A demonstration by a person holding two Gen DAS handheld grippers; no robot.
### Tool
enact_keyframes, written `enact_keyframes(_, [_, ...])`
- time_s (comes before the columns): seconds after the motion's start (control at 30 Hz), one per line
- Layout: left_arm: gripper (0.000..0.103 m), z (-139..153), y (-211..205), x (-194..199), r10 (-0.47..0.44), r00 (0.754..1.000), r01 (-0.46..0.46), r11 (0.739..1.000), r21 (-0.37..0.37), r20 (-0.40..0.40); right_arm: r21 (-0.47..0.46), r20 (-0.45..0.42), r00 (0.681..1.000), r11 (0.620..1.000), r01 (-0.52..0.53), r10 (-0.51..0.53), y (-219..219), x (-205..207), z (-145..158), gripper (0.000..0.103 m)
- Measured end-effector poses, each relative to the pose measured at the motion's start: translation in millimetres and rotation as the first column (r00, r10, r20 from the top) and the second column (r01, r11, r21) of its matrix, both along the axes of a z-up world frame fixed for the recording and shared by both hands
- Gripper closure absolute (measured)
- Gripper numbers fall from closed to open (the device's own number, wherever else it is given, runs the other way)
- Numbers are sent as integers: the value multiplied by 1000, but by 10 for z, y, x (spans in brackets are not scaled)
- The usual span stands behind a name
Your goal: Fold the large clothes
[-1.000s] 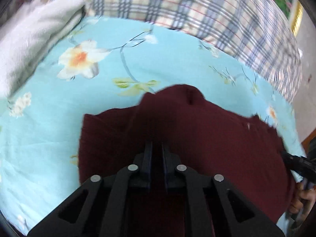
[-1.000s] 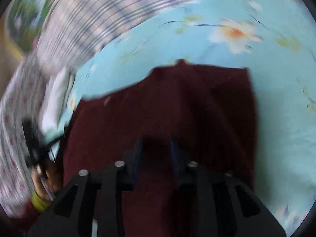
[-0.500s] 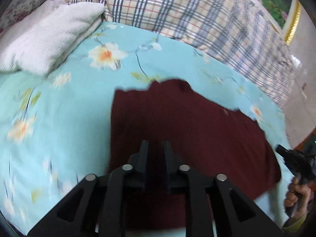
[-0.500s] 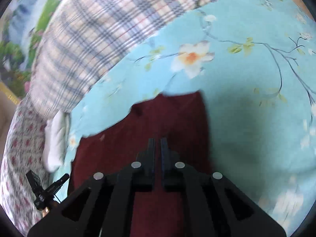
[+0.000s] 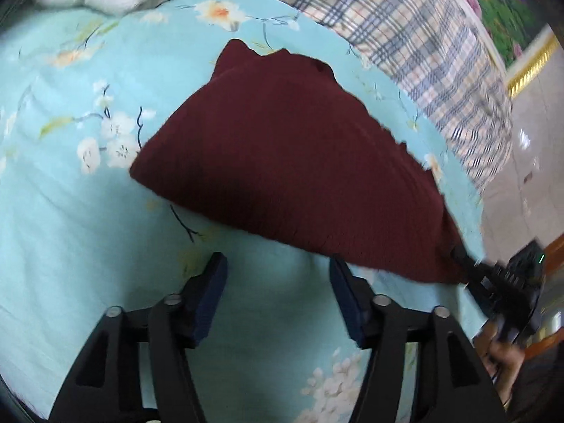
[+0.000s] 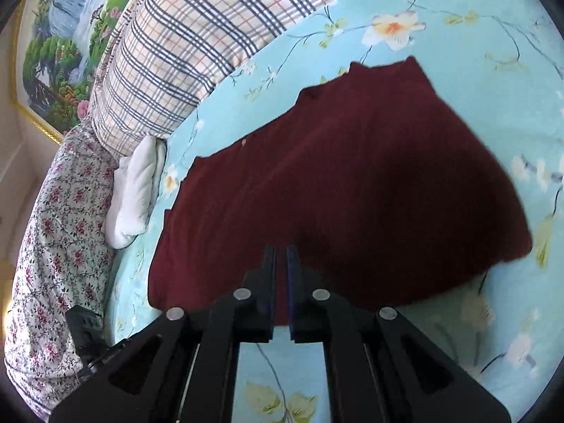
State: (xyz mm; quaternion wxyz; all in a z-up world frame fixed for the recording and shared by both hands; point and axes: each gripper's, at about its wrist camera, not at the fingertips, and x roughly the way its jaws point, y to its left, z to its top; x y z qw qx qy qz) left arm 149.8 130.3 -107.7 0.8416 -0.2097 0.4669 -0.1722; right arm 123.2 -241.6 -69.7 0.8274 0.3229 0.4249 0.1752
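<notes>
maroon garment (image 5: 299, 162) folded on floral bedsheet (image 5: 70, 211)

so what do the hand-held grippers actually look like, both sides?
Both alike: matte black angular linkage arms with cut-out windows and round silver pivot pins. The left hand-held gripper has flat fingers faced with dark blue pads; the right hand-held gripper shows a blue pad edge too. No cables or markings visible.

Dark maroon garment (image 5: 289, 162); sheet (image 5: 70, 232) lt blue w/ white flowers; plaid pillow (image 6: 183, 46); white towel (image 6: 132, 194).
</notes>
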Motion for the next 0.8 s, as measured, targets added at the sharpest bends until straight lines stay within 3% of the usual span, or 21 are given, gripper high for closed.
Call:
enact_keyframes(0.1, [29,-8,-14,75,27,1000,-27,999,-38,-1,7,-11,1000,1000,-9,9,51,-19,-32,98])
enact_keyframes(0.5, [33,-60,-11,661,169,986,-168,983,-72,9,-11,-5,999,999,-41,41,147,38,11,97])
enact_keyframes(0.57, [42,-53,-20,711,182,983,-181,982,-57,13,-12,-5,999,999,-45,45,162,66,19,97])
enact_keyframes(0.63, [59,-63,-3,756,191,982,-190,981,-45,14,-16,-2,999,999,-41,41,179,44,25,97])
enact_keyframes(0.7, [84,-85,26,822,180,984,-180,982,-64,8,-29,0,999,998,-52,52,217,92,31,97])
enact_keyframes(0.8, [90,-19,12,845,179,984,-177,983,-57,25,-48,9,996,995,-90,90,344,205,69,97])
